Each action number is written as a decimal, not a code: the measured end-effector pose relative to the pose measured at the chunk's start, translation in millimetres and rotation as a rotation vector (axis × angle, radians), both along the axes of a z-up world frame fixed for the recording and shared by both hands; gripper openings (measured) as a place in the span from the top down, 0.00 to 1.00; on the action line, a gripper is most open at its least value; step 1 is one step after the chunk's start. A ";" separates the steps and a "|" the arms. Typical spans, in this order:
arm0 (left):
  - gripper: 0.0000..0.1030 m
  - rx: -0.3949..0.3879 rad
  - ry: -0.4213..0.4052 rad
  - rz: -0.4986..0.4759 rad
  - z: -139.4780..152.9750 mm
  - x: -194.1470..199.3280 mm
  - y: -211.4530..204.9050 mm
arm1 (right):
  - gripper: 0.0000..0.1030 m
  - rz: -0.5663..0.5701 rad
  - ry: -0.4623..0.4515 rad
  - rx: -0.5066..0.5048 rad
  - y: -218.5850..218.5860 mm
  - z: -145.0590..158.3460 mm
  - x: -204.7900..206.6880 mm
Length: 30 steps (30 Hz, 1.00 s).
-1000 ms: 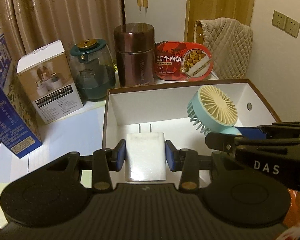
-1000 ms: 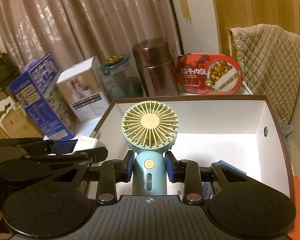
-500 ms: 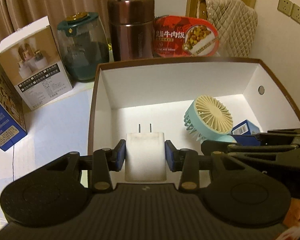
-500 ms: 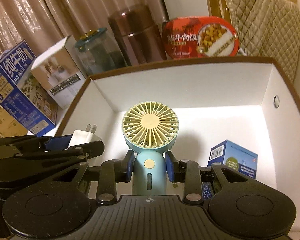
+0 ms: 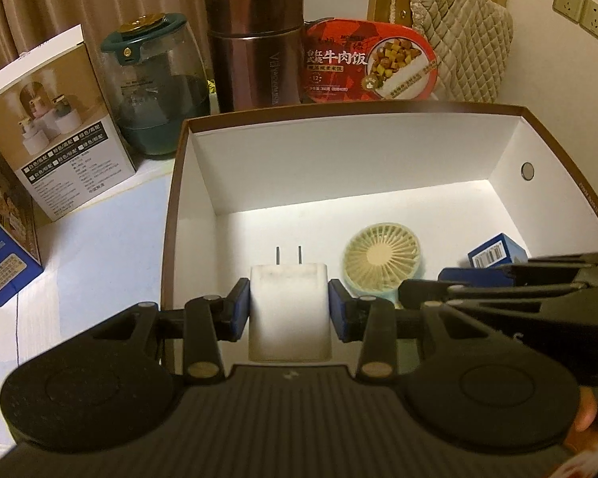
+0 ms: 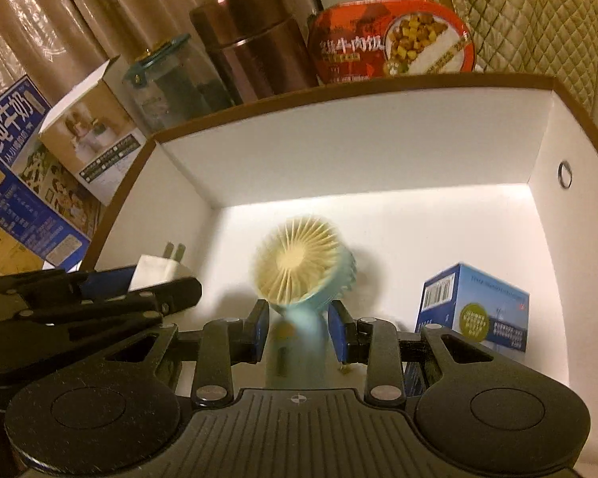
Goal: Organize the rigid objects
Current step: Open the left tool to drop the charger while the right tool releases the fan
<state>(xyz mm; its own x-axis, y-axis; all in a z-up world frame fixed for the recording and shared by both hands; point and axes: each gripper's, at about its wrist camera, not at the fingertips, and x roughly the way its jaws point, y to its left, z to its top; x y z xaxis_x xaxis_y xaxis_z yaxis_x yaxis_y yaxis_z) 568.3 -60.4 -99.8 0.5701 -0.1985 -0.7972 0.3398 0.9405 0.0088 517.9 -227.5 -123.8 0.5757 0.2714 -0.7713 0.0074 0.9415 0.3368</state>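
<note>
My left gripper (image 5: 289, 310) is shut on a white plug charger (image 5: 289, 310), prongs pointing forward, held inside the brown box with white walls (image 5: 339, 151) at its left side. My right gripper (image 6: 297, 332) is low in the same box (image 6: 358, 147); the small teal and cream handheld fan (image 6: 299, 263) stands blurred between its pads, with a gap visible beside the handle. The fan (image 5: 380, 257) and the right gripper (image 5: 498, 279) show in the left wrist view. The charger (image 6: 155, 271) and the left gripper (image 6: 99, 290) show in the right wrist view.
A small blue box (image 6: 472, 308) stands on the box floor at the right. Behind the box are a brown thermos (image 5: 255, 40), a glass jar with teal lid (image 5: 155, 87), a red meal tray (image 5: 368, 59), a white carton (image 5: 56, 119) and a blue milk carton (image 6: 16, 183).
Both grippers have moved forward and down into the box. The right jaws have parted a little and the fan is tilting, blurred by motion. The charger stays clamped.
</note>
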 end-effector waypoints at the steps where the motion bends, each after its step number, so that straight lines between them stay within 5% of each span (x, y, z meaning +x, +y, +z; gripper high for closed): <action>1: 0.66 -0.003 -0.002 -0.002 0.2 -0.1 -0.2 | 0.71 0.009 -0.001 -0.002 -0.2 1.2 0.1; 21: 0.57 -0.061 0.002 -0.006 14.2 -23.0 7.7 | 0.70 0.036 -0.035 -0.028 -6.0 17.3 -29.4; 27: 0.38 -0.071 -0.038 -0.007 32.5 -47.3 12.9 | 0.70 0.001 -0.092 -0.007 -19.9 37.2 -50.5; 30: 0.36 -0.062 -0.066 -0.011 42.3 -62.3 15.3 | 0.70 -0.022 -0.124 -0.001 -27.2 50.4 -61.5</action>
<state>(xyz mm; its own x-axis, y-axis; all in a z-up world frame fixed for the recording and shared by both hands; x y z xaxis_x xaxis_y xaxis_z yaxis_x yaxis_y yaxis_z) 506.0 -45.1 -57.5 0.6184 -0.2530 -0.7441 0.3506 0.9361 -0.0269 456.4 -254.7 -73.5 0.6727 0.2571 -0.6938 -0.0140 0.9419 0.3355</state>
